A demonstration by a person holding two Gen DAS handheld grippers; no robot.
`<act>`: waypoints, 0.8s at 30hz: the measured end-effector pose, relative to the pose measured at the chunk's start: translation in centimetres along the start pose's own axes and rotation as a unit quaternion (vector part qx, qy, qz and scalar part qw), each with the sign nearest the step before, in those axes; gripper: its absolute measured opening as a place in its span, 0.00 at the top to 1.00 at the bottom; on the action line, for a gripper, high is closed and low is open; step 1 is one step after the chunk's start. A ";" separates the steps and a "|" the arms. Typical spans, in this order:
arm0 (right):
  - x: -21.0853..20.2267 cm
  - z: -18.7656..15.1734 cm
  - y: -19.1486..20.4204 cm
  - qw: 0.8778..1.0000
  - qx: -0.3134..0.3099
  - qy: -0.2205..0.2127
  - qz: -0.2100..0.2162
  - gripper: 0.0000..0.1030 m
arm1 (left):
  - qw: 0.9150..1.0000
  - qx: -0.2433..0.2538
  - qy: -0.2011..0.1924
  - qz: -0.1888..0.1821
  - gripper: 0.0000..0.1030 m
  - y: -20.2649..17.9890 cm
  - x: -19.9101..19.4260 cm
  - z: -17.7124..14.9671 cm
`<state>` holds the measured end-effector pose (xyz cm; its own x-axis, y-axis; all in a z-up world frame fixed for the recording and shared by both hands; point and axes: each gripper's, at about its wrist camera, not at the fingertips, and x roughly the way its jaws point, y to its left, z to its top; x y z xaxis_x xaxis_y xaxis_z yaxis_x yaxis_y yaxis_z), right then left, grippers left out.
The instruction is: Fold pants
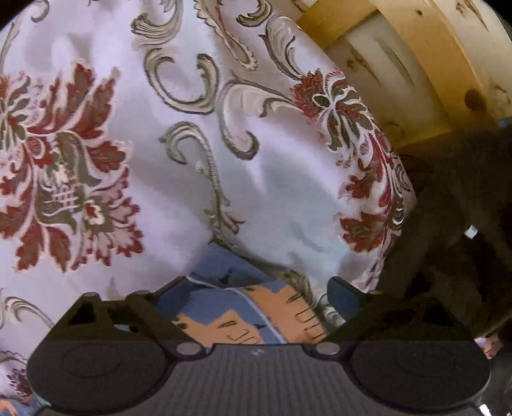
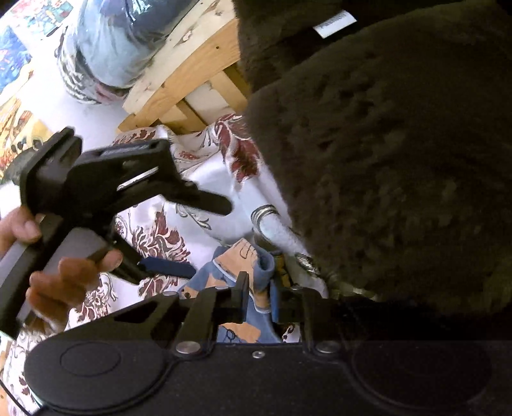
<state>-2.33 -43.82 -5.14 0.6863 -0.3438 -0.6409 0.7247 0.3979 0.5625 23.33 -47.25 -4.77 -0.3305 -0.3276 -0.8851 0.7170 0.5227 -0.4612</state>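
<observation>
Right tool (image 2: 258,288) pressed together, pinching an upstanding fold of blue-and-orange printed fabric (image 2: 236,256); taking that as the pants, though too little shows to confirm legs or waistband. Left tool (image 2: 209,238) spread wide, holds nothing, hovering just beside the same fabric, gripped by one visible hand (image 2: 64,281). Pants lie bunched on a white floral cover (image 1: 256,176), close to the cover edge that meets a dark brown fleece (image 2: 400,160); cannot tell whether a surface or a bed is under the cover. Likely step: getting a second grip so the garment can be lifted and spread. To do it well, the left tool should close on a hem or edge well apart from the right pinch, one layer only, and avoid catching the floral cover underneath. Then pull both away from the fleece so nothing drags. Risk: the right grip is on a crumpled fold and may slip. Counts: two tools, one hand in view, one printed garment, one fleece with one white tag (image 2: 334,22), one floral cover, one wooden frame (image 2: 179,89) beyond the cover's far edge.
</observation>
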 end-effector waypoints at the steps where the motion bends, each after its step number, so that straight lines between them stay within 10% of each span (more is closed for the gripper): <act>1: 0.0 0.0 -0.1 1.000 -0.001 0.001 0.001 0.86 | 1.000 0.006 -0.001 0.007 0.17 -0.3 0.2 0.1; 11: 0.3 0.0 0.2 1.000 -0.011 0.009 0.006 0.91 | 0.997 0.050 -0.011 0.062 0.82 -2.6 1.6 -1.0; 15: 0.0 0.0 0.6 1.000 -0.024 0.002 0.020 0.93 | 0.995 0.052 -0.063 0.060 0.85 -2.9 -0.6 -3.5; 19: -0.1 0.0 0.6 0.999 -0.027 -0.001 0.024 0.93 | 0.976 0.098 -0.168 0.100 0.84 -4.9 -2.8 -8.2; 24: 0.6 0.4 -0.3 1.000 0.000 0.005 -0.005 0.93 | 0.959 0.118 -0.199 0.161 0.64 -4.5 -2.5 -10.7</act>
<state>-2.11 -44.42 -5.46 0.6784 -0.3386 -0.6520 0.7314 0.3953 0.5557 14.36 -40.38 -1.14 0.1578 -0.4783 -0.8639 0.8775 0.4691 -0.0995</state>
